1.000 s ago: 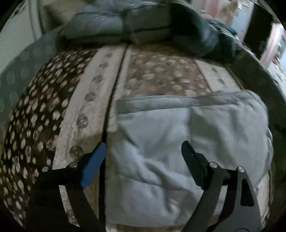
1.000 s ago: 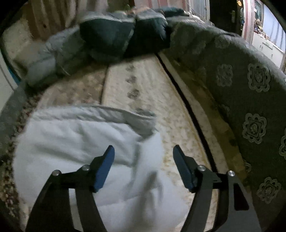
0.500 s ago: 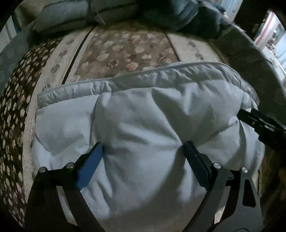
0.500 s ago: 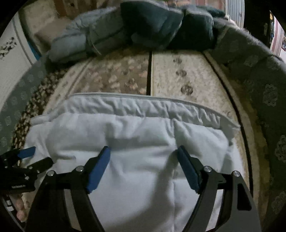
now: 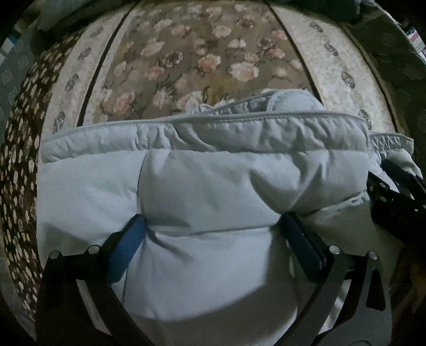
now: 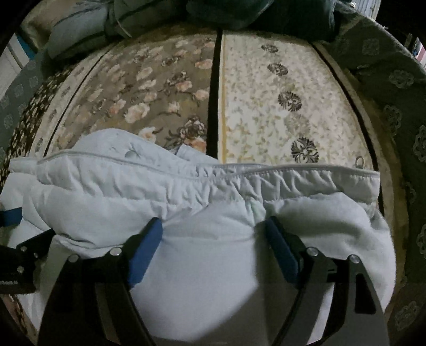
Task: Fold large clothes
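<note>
Since half a second ago, both grippers have been brought lower and closer over the pale blue padded garment, which now fills more of each view. The garment is seen lying bunched on the floral bed cover, its piped, gathered hem running left to right across the far side. The left gripper is shown with its blue-padded fingers spread wide, the padded cloth bulging up between them; nothing is pinched. The right gripper is likewise spread over the garment. Only in the left wrist view is a rounded fold visible beyond the hem, and the right gripper's dark frame at the right edge. Only in the right wrist view are shown a snap button on the far left flap, the cream strip of the bed cover, dark bedding piled at the far end, and the left gripper's frame at the left edge.
</note>
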The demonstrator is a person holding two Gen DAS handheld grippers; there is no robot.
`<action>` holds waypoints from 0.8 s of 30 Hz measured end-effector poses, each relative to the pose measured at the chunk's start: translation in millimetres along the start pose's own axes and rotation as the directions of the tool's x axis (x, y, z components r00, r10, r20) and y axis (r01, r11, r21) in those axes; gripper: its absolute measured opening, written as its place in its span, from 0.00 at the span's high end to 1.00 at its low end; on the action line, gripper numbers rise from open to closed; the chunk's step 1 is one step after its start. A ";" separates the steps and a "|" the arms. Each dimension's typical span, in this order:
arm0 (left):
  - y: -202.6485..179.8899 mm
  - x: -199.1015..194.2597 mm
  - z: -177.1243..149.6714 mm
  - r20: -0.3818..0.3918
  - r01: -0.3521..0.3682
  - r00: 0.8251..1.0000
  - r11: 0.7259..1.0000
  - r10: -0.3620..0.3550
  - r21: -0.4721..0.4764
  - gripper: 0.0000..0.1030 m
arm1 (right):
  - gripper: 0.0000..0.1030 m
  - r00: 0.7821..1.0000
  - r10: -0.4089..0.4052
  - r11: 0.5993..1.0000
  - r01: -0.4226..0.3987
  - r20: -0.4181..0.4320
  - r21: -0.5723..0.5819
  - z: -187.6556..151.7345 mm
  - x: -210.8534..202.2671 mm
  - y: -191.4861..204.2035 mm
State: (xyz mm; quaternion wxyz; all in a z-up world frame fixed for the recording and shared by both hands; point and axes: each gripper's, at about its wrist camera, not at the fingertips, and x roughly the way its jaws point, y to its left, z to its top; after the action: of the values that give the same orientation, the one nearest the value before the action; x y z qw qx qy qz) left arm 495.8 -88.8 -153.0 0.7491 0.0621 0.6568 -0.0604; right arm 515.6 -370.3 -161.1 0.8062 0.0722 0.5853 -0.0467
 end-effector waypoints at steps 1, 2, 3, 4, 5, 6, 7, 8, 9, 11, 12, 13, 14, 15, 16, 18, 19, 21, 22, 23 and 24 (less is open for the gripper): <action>-1.0 -0.7 -1.2 -0.004 -0.012 1.000 1.000 0.012 0.006 0.03 | 0.22 1.000 -0.003 1.000 0.003 -0.005 -0.001 -0.2 2.9 0.0; -4.2 2.7 -0.5 -0.005 -0.027 1.000 1.000 0.027 0.014 0.03 | 0.22 1.000 -0.005 1.000 0.005 -0.009 -0.004 1.9 6.2 0.2; -6.1 5.0 0.9 -0.008 -0.039 0.999 0.999 0.039 0.017 0.03 | 0.21 1.000 -0.005 1.000 0.005 -0.015 -0.006 2.7 8.7 0.3; -7.3 7.1 3.3 -0.011 -0.042 0.999 0.999 0.042 0.015 0.03 | 0.21 1.000 -0.002 1.000 0.002 -0.024 -0.005 3.3 11.2 -0.7; -7.5 10.3 5.7 -0.018 -0.043 0.999 0.999 0.044 0.011 0.03 | 0.21 1.000 0.000 1.000 0.000 -0.030 -0.002 3.9 12.8 -1.3; -7.5 13.4 7.8 -0.024 -0.045 0.999 0.999 0.045 0.014 0.03 | 0.21 0.999 0.001 1.000 -0.001 -0.036 0.001 4.5 14.6 -1.7; -7.2 15.3 8.9 -0.028 -0.046 0.999 0.999 0.046 0.016 0.03 | 0.21 0.999 0.000 1.000 0.000 -0.039 0.001 4.7 16.0 -1.3; -7.4 18.0 10.5 -0.036 -0.047 0.998 0.999 0.047 0.020 0.03 | 0.21 0.999 -0.008 1.000 0.008 -0.041 -0.004 4.8 17.5 -0.2; -7.9 20.8 12.7 -0.045 -0.046 0.998 0.999 0.047 0.023 0.03 | 0.21 0.999 -0.015 1.000 0.015 -0.042 -0.009 4.3 18.5 1.4; -7.6 25.3 18.5 -0.064 -0.043 0.997 0.999 0.045 0.023 0.03 | 0.21 0.999 -0.024 1.000 0.023 -0.042 -0.012 4.5 20.5 2.5; -7.7 27.7 21.3 -0.075 -0.043 0.996 0.999 0.045 0.023 0.03 | 0.21 0.999 -0.027 1.000 0.027 -0.043 -0.013 4.7 21.9 2.8; -8.3 29.5 23.1 -0.080 -0.046 0.996 0.999 0.047 0.026 0.03 | 0.21 0.999 -0.030 0.999 0.029 -0.043 -0.013 5.0 23.2 3.1; -9.4 31.4 25.0 -0.083 -0.048 0.995 0.998 0.050 0.030 0.03 | 0.20 0.999 -0.031 0.999 0.031 -0.044 -0.014 5.5 24.5 3.2; -10.0 33.5 26.6 -0.085 -0.050 0.995 0.998 0.053 0.033 0.03 | 0.20 0.998 -0.033 0.999 0.032 -0.044 -0.014 6.2 25.9 2.9; -10.5 35.1 27.9 -0.086 -0.051 0.995 0.998 0.054 0.035 0.03 | 0.20 0.998 -0.034 0.999 0.034 -0.045 -0.014 6.7 27.0 2.9; -11.1 39.6 31.7 -0.089 -0.051 0.995 0.998 0.053 0.031 0.03 | 0.20 0.998 -0.041 0.999 0.041 -0.047 -0.015 8.4 30.2 3.3; -12.9 42.1 34.5 -0.089 -0.050 0.995 0.998 0.052 0.030 0.03 | 0.20 0.998 -0.045 0.999 0.044 -0.047 -0.017 9.0 31.5 3.7; -11.4 45.1 36.5 -0.088 -0.041 0.995 0.999 0.043 0.026 0.03 | 0.20 0.998 -0.047 0.999 0.046 -0.047 -0.015 9.8 34.3 3.3; -10.0 46.5 37.8 -0.089 -0.033 0.995 0.999 0.035 0.018 0.03 | 0.20 0.998 -0.046 0.999 0.045 -0.049 -0.013 9.9 35.0 2.8; -9.2 46.3 38.5 -0.087 -0.030 0.996 0.999 0.031 0.013 0.03 | 0.20 0.998 -0.047 0.999 0.046 -0.050 -0.012 10.2 35.2 2.9; -9.0 43.5 37.7 -0.077 -0.029 0.997 0.999 0.030 0.016 0.03 | 0.20 0.998 -0.047 0.999 0.047 -0.046 -0.015 9.8 34.4 3.2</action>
State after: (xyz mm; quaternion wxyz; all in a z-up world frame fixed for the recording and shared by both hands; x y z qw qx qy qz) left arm 536.8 -104.6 -191.4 0.7233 0.0795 0.6840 -0.0517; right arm 535.9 -368.5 -190.6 0.7916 0.0540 0.6057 -0.0599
